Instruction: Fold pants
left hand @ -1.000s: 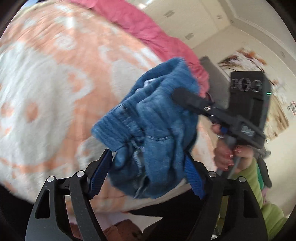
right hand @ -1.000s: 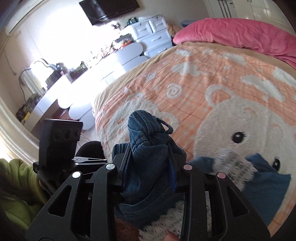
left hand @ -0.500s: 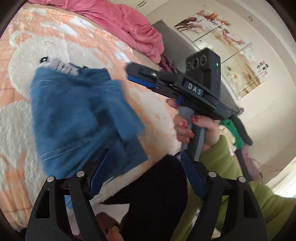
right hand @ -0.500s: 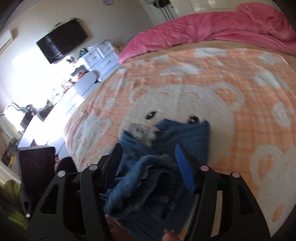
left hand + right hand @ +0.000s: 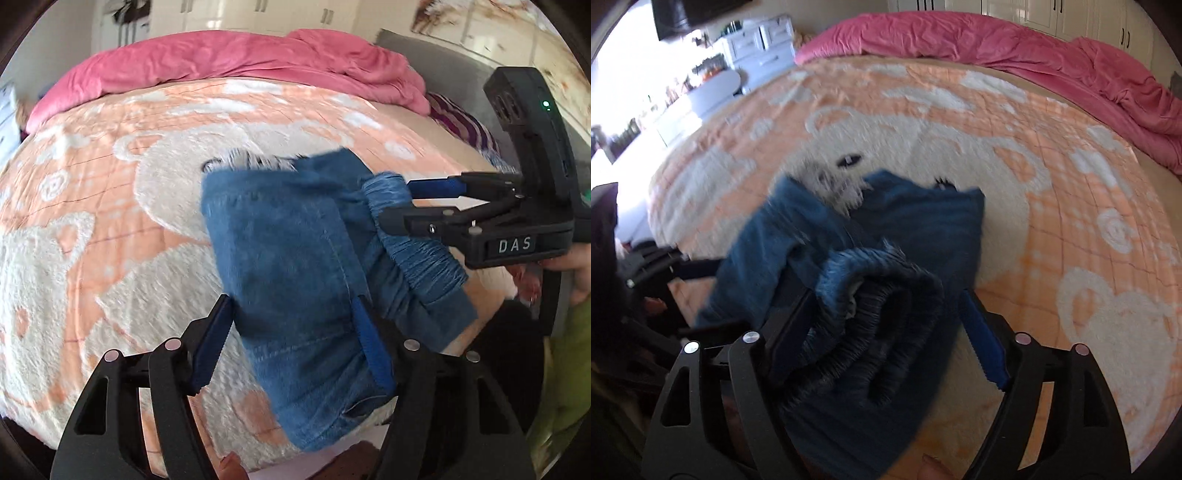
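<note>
The blue denim pants [image 5: 291, 258] lie spread over the near part of the bed, with a frayed white hem [image 5: 251, 160] at the far end. My left gripper [image 5: 295, 343] has its jaws wide apart around the near edge of the pants. My right gripper [image 5: 397, 206] comes in from the right in the left wrist view and holds the ribbed waistband [image 5: 417, 247]. In the right wrist view the pants [image 5: 905, 225] fill the centre and the bunched waistband [image 5: 882, 299] sits between the spread fingers of my right gripper [image 5: 886, 325].
The bed carries an orange and white bear-pattern blanket [image 5: 110, 206], also seen in the right wrist view [image 5: 1071, 206]. A pink duvet [image 5: 229, 66] is heaped along the far side. White drawers [image 5: 761, 51] stand beyond the bed's left side.
The pants went from a raised bunch to spread flat over the blanket. Both grippers swung to face along the bed, and the jaws of both opened wider.
</note>
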Available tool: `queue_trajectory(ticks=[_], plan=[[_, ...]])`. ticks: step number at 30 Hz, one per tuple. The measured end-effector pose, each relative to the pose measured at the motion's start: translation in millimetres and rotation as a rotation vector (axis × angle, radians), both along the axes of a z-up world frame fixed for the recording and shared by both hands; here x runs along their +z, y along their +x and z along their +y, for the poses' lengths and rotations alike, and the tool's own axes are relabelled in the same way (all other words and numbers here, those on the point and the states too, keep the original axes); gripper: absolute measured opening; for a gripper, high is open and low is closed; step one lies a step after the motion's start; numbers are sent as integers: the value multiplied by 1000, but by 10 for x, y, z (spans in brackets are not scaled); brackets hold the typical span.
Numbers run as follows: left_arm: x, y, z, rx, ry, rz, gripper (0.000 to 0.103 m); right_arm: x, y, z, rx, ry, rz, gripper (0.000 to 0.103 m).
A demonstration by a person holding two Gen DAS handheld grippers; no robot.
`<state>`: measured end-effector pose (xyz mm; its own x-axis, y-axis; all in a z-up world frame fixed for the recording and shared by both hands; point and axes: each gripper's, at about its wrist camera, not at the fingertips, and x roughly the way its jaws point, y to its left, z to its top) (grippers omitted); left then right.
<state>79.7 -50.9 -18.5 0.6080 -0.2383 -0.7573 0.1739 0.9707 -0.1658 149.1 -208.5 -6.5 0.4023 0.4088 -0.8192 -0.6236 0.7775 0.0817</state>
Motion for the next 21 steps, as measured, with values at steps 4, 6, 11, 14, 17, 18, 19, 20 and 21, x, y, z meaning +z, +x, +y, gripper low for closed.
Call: queue_trajectory(ticks=[4, 6, 11, 14, 17, 18, 19, 20, 21], plan=[[-12, -25, 115, 4, -33, 2, 67, -79, -45, -138, -34, 50, 50, 78], [69, -165, 189, 8, -48, -29, 66, 78, -82, -176, -28, 124, 58, 78], [250, -374, 202, -42, -85, -98, 64, 473, 11, 0, 19, 192, -6, 78], [181, -448, 64, -95, -73, -73, 41, 533, 163, 317, 94, 187, 18, 61], [106, -513, -74, -137, -47, -54, 40, 427, 316, 661, 152, 126, 69, 47], [97, -541, -105, -152, -40, -56, 40, 367, 345, 780, 175, 89, 80, 42], [96, -560, -130, -161, -34, -57, 40, 314, 371, 878, 191, 56, 89, 40], [85, -572, -149, -169, -27, -57, 40, 266, 385, 948, 203, 25, 94, 39], [77, -571, -159, -177, -12, -53, 40, 229, 373, 990, 214, 2, 97, 38]])
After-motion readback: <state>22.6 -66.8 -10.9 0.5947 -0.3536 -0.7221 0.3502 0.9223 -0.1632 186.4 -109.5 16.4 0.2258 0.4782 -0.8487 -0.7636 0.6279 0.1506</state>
